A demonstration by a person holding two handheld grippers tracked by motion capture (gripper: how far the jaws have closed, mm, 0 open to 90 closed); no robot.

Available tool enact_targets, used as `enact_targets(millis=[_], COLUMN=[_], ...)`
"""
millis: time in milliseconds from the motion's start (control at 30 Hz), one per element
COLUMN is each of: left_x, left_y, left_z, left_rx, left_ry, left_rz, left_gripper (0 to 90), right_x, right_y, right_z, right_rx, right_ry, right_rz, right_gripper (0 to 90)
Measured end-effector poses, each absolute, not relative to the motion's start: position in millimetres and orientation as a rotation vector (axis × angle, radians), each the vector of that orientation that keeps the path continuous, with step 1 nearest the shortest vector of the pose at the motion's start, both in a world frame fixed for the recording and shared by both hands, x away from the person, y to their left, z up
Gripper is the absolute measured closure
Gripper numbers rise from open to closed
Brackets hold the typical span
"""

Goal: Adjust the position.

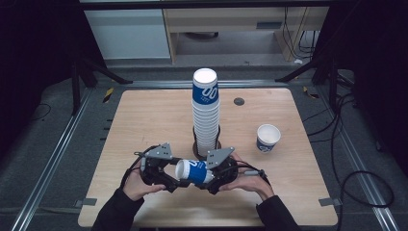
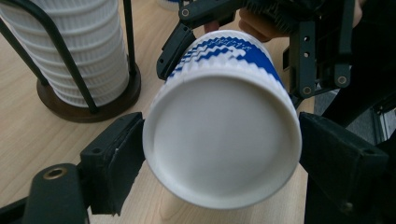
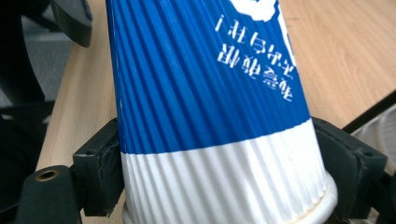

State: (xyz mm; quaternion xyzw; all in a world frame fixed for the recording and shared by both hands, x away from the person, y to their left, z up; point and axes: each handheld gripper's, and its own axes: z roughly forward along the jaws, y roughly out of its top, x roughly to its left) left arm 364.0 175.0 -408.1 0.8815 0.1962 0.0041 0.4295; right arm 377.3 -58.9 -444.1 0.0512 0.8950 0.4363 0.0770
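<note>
1. Pale wood worktop, dark floor and metal rails around it; a person's hands come in over the near edge.
2. Near that edge, midway along it, a blue-and-white cup [image 1: 192, 171] lies sideways in the air between the two tools, base to the left, rim to the right.
3. Right gripper [image 1: 210, 177] holds the cup: in the right gripper view its pads press both sides of the white band just by the rim.
4. Left gripper [image 1: 174, 182] stands at the base end. In the left gripper view its jaws sit beside the base on either side; the left pad looks to touch, the right one seems just apart, so I cannot tell if it grips.
5. Judged step: a handover, or pulling one cup off another, in hand. The next move calls for one firm grip before the other lets go.
6. Behind the hands, mid-worktop, a tall stack [image 1: 206, 113] of cups stands in a wire holder [image 1: 207, 147].
7. Right of it, well apart, a single upright cup [image 1: 268, 137].
</note>
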Motion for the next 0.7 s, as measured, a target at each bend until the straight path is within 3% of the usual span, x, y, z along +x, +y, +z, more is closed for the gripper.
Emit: enact_targets(millis=[267, 700], left_x=[364.0, 365.7], left_y=[169.8, 181.5], left_z=[-414.0, -408.3], left_rx=[2.238, 2.188], left_ry=[0.492, 0.495], left_rz=[-0.012, 0.018], left_gripper=[25.0, 26.1], right_x=[374.1, 377.9], right_y=[-53.6, -61.1], right_z=[-446.2, -440.7], right_rx=[0.116, 0.19], right_ry=[2.703, 2.662], right_rz=[1.245, 1.34], right_gripper=[15.7, 7.2])
